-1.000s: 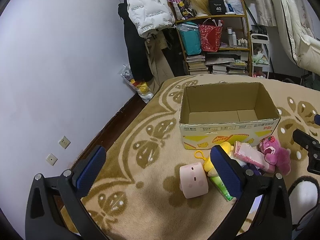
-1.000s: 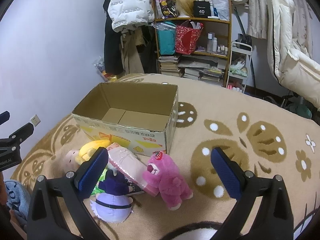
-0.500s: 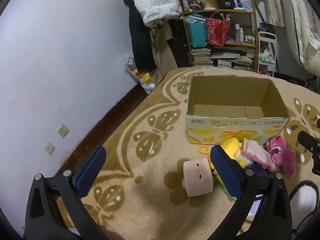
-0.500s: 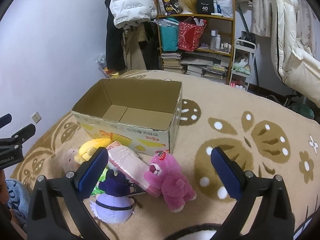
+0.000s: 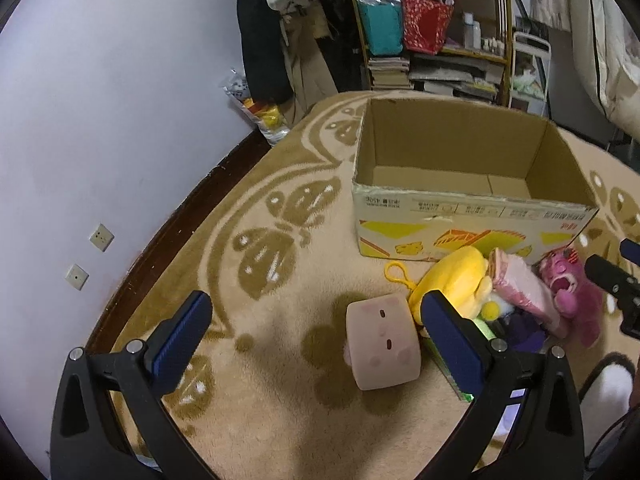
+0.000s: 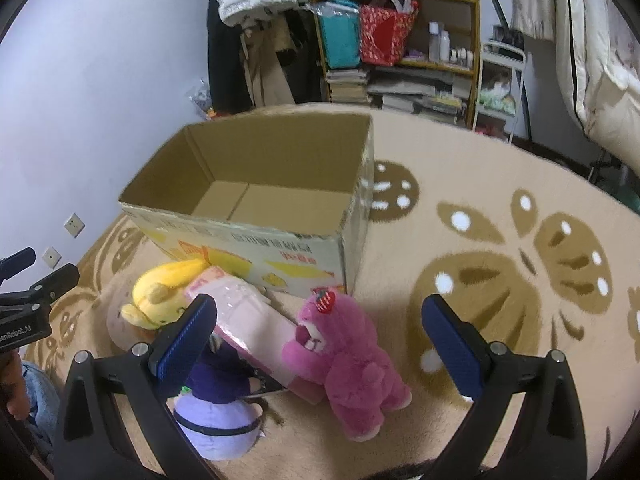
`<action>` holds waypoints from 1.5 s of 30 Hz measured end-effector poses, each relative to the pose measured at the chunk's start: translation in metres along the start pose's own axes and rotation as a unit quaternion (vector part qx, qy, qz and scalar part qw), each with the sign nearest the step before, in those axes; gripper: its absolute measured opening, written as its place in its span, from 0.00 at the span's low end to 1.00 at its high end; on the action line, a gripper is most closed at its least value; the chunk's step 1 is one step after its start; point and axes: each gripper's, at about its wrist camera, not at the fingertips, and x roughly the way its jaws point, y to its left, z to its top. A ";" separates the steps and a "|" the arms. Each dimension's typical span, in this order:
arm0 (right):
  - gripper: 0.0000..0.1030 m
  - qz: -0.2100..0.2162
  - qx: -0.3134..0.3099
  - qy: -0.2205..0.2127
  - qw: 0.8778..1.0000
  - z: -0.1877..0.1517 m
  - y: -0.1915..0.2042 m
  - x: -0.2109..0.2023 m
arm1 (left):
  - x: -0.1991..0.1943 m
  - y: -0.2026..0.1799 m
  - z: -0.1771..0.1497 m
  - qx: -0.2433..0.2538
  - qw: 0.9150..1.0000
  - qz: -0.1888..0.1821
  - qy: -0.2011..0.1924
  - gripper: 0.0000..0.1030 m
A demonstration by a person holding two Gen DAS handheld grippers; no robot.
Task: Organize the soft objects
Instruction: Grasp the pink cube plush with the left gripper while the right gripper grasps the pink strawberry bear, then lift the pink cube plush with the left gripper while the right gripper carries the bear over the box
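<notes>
An open, empty cardboard box (image 5: 472, 204) (image 6: 256, 236) stands on the rug. In front of it lie soft toys: a pale pink cube plush (image 5: 382, 346), a yellow plush (image 5: 456, 284) (image 6: 160, 292), a pink packet-shaped plush (image 5: 520, 288) (image 6: 256, 328), a magenta bear (image 5: 572, 296) (image 6: 352, 356) and a purple plush (image 6: 218, 408). My left gripper (image 5: 316, 336) is open and empty, above the rug just left of the cube plush. My right gripper (image 6: 320, 332) is open and empty, over the magenta bear and pink packet.
A patterned beige rug (image 6: 500, 248) covers the floor. A wall with sockets (image 5: 100, 236) is on the left. A cluttered shelf (image 6: 400, 40) with books and bags, and hanging coats (image 5: 260, 40), stand behind the box. White bedding (image 6: 600, 60) hangs at the right.
Both grippers have moved forward and down toward the toys and box, which now look larger and nearer. Nothing has been grasped; both stay open.
</notes>
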 end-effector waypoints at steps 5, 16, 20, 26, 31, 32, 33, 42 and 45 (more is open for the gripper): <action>0.99 0.009 0.028 0.022 0.999 -0.005 -0.014 0.016 | 0.018 -0.007 -0.001 0.009 1.000 -0.011 0.022 1.00; 0.86 0.023 0.051 0.098 0.994 -0.015 -0.030 0.066 | 0.058 -0.021 -0.009 0.025 0.997 -0.008 0.076 1.00; 0.67 0.046 0.065 0.106 0.991 -0.016 -0.034 0.073 | 0.064 -0.021 -0.010 0.015 0.996 -0.012 0.083 1.00; 0.62 0.044 0.033 0.090 0.994 -0.014 -0.021 0.065 | 0.071 -0.014 -0.013 -0.017 0.994 -0.040 0.097 0.98; 0.62 0.042 0.029 0.074 0.996 -0.010 -0.018 0.051 | 0.077 -0.018 -0.018 -0.025 0.988 -0.092 0.119 0.56; 0.62 0.043 0.031 0.071 0.996 -0.010 -0.020 0.046 | 0.076 -0.020 -0.019 -0.023 0.987 -0.106 0.119 0.43; 0.62 0.042 0.034 0.066 0.996 -0.010 -0.021 0.043 | 0.076 -0.021 -0.019 -0.021 0.987 -0.109 0.118 0.40; 0.62 0.046 0.054 0.004 0.997 -0.007 -0.031 -0.006 | 0.046 -0.022 -0.016 -0.002 0.992 -0.100 0.082 0.27; 0.62 0.051 0.054 -0.019 0.997 -0.002 -0.030 -0.020 | 0.028 -0.016 -0.012 -0.007 0.994 -0.091 0.056 0.26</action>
